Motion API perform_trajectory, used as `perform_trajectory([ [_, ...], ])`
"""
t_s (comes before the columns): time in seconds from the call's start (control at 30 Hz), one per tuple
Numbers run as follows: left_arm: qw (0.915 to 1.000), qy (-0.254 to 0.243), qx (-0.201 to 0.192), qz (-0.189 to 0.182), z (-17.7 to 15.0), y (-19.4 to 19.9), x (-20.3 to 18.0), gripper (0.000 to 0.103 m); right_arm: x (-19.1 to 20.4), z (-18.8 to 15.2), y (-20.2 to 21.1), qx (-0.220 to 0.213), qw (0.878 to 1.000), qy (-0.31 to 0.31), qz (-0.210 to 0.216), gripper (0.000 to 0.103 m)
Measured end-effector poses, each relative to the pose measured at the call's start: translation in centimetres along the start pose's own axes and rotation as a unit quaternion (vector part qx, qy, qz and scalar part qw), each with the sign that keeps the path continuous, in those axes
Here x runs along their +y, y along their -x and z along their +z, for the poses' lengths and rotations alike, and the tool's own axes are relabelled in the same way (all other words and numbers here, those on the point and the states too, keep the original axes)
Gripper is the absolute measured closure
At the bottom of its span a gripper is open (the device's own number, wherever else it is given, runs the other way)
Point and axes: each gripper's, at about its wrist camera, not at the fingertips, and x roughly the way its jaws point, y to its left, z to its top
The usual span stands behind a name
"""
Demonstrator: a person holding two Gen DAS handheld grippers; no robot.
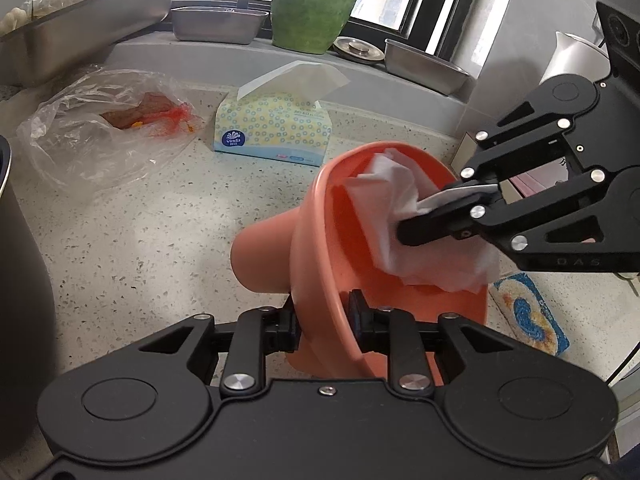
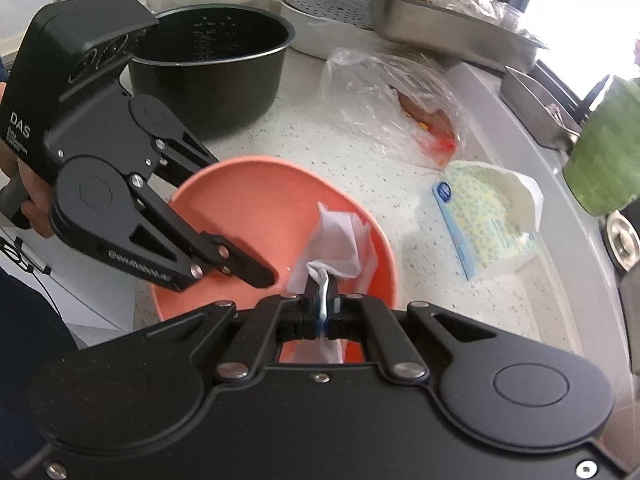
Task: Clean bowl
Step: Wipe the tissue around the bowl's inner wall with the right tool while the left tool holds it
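A salmon-pink bowl (image 1: 320, 240) is held tilted on its side above the speckled counter. My left gripper (image 1: 326, 320) is shut on the bowl's rim, one finger inside and one outside. My right gripper (image 1: 416, 216) is shut on a crumpled white tissue (image 1: 396, 204) and presses it against the bowl's inside. In the right wrist view the bowl (image 2: 248, 204) lies ahead, the tissue (image 2: 336, 240) sticks out of my right gripper (image 2: 322, 300), and my left gripper (image 2: 240, 268) clamps the bowl's near-left rim.
A Vinda tissue box (image 1: 274, 128) and a clear plastic bag with red scraps (image 1: 108, 128) lie on the counter behind. A black pot (image 2: 212, 68) stands at the left. Steel trays (image 1: 220, 24), a green pot (image 1: 316, 4) and a patterned sponge (image 1: 528, 312) are nearby.
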Motion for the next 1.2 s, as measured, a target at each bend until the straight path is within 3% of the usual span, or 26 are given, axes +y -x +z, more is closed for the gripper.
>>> perform_trajectory([
  [0.6,1.0000,0.004,0.003,-0.001,0.1,-0.1,0.1,0.078,2.1,-2.4,0.2,0.035,0.999,0.012,0.035,0.101],
  [0.87,1.0000,0.004,0.002,0.000,0.0,-0.2,0.0,0.078,3.4,-1.5,0.0,0.027,0.998,0.023,0.060,0.101],
  [1.2,1.0000,0.006,-0.001,0.004,-0.1,-0.1,-0.1,0.077,2.9,1.1,-0.9,0.008,0.998,0.041,0.048,0.101],
])
